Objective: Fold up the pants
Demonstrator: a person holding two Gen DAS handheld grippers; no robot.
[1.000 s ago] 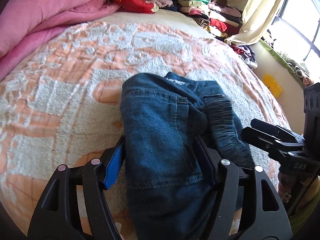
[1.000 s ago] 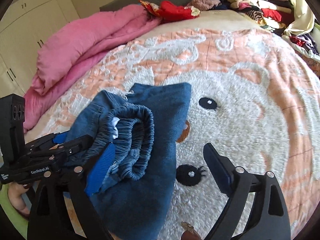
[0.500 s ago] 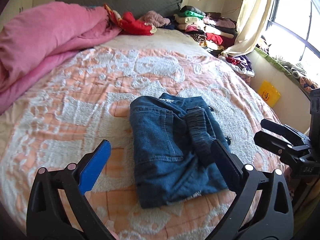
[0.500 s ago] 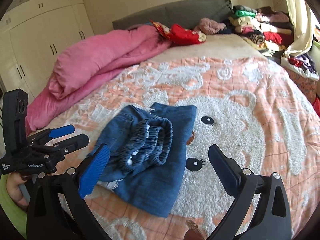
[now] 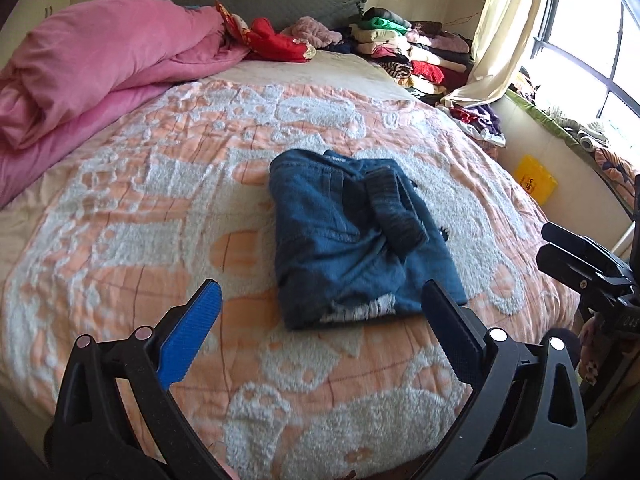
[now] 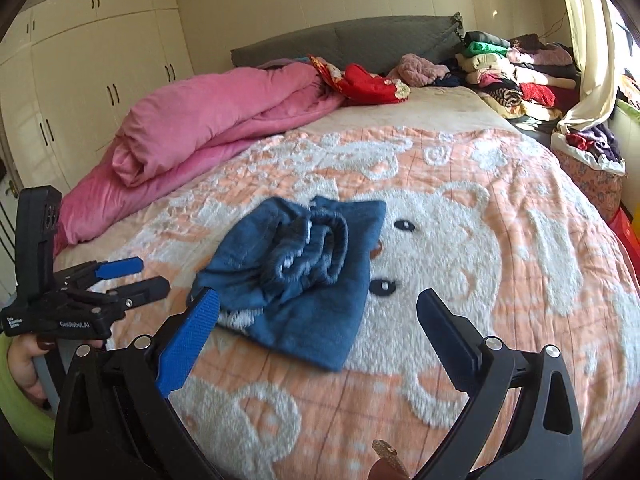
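Note:
The blue denim pants (image 5: pixel 352 236) lie folded into a compact bundle on the orange and white bedspread (image 5: pixel 160 216), with the elastic waistband on top. They also show in the right wrist view (image 6: pixel 304 264). My left gripper (image 5: pixel 320 304) is open and empty, held back from the near edge of the pants. My right gripper (image 6: pixel 320 312) is open and empty, also back from the bundle. The left gripper appears at the left of the right wrist view (image 6: pixel 132 276), the right gripper at the right of the left wrist view (image 5: pixel 576 256).
A rolled pink duvet (image 5: pixel 100 64) lies along the bed's left side. Red clothes (image 5: pixel 276 42) and stacks of folded clothes (image 5: pixel 408 56) sit by the grey headboard. A curtain (image 5: pixel 500 32) and window are at the right. White wardrobes (image 6: pixel 80 92) stand left.
Both grippers have let go of the pants and pulled back and up from the bed. The folded bundle now lies free and looks smaller in both views.

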